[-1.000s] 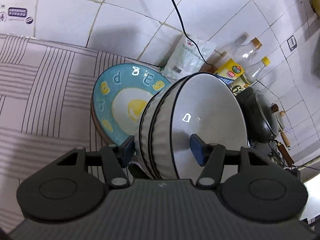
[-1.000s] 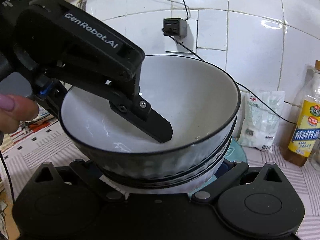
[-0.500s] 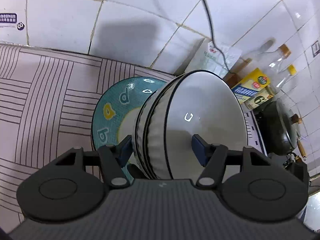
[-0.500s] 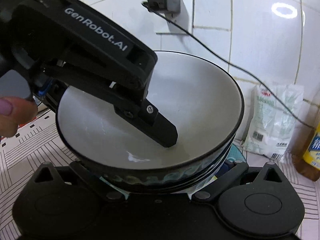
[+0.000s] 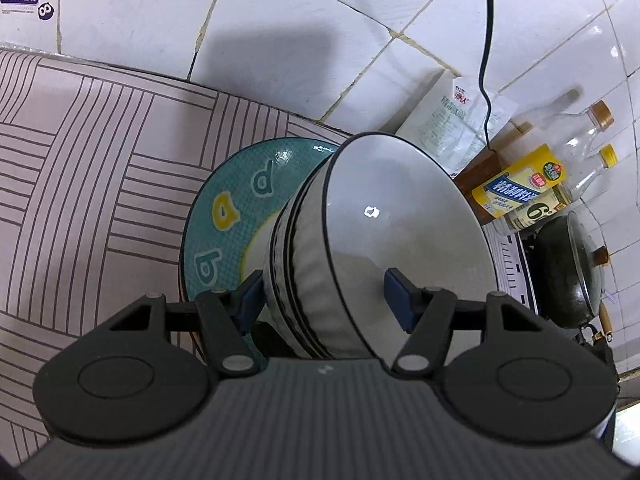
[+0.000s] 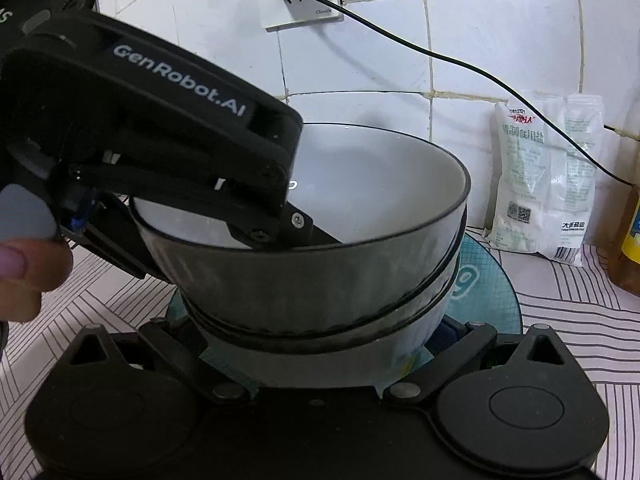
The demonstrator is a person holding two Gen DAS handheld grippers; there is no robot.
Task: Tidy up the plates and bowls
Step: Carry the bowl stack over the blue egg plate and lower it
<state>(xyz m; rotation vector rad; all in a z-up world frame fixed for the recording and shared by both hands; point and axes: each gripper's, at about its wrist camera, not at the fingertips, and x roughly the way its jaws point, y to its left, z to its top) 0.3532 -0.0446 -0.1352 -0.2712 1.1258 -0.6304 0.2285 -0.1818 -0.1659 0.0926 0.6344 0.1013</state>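
Over the last second the nested white bowls (image 5: 384, 236) have come down toward the teal plate (image 5: 232, 216), which now fills the centre-left of the left wrist view and shows beneath the stack at lower right of the right wrist view. The left tool (image 5: 324, 298) grasps the stack across the rim wall, one finger (image 6: 316, 234) inside the top bowl and the other outside. The right tool (image 6: 320, 344) brackets the lower bowl (image 6: 320, 360); whether it clamps or merely steadies cannot be told. The stack appears tilted, possibly not seated. Judgement: placement on the plate is nearly complete; release should follow once the base rests flat on the striped surface (image 5: 80, 160) side.
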